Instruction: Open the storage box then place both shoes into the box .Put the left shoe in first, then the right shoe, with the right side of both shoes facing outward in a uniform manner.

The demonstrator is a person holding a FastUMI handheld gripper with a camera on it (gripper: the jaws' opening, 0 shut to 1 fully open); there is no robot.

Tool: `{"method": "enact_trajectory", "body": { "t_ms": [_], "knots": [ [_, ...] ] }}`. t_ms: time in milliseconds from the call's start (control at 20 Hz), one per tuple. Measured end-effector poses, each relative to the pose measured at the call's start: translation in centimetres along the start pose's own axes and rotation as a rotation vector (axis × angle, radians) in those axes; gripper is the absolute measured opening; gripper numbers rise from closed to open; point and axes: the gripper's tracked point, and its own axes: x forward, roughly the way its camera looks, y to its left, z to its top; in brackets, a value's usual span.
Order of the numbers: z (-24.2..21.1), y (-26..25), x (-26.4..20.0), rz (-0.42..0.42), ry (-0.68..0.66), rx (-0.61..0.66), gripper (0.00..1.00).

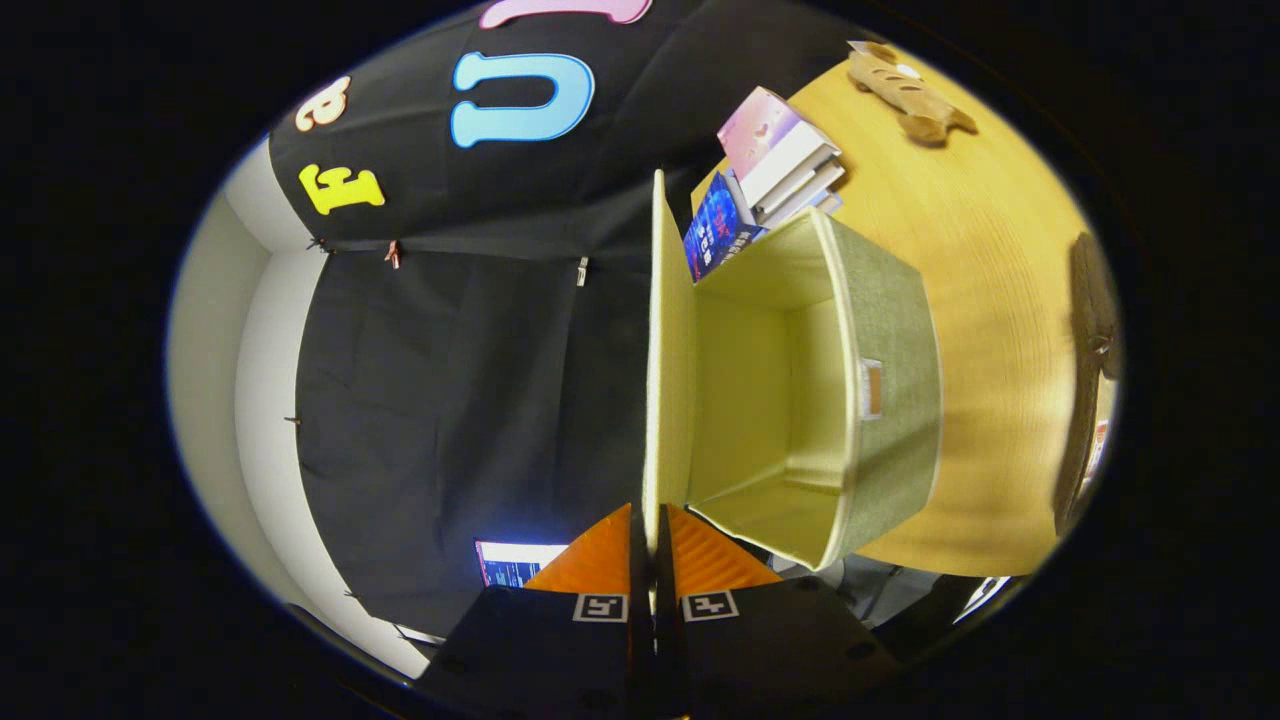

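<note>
While the gripper pinches its lid, the storage box stands open.

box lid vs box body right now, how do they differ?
The lid is a thin flat panel swung open; the storage box body is a deep open cavity. The gripper is shut on the lid's edge; the body is untouched, resting on the table. Both are pale green.

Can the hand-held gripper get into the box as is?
Probably not yet. The hand-held gripper is shut on the lid, holding it up. The box stands open and looks empty, so the way in is free once it lets go.
</note>
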Motion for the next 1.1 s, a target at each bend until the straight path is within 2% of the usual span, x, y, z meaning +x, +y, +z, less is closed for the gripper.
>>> {"method": "enact_trajectory", "body": {
  "t_ms": [300, 550, 850, 1050, 1100],
  "knots": [
    [-0.5, 6.5, 4.3, -0.002, 0.004, -0.051, 0.05],
    [-2.2, 10.5, 10.7, 0.007, 0.030, -0.106, 0.06],
    [-4.3, 11.2, 18.5, 0.004, 0.046, -0.140, 0.06],
    [-5.1, 10.0, 23.0, -0.037, 0.041, -0.176, 0.07],
    [-5.1, 9.5, 23.1, -0.051, 0.036, -0.201, 0.17]
  ]
}}
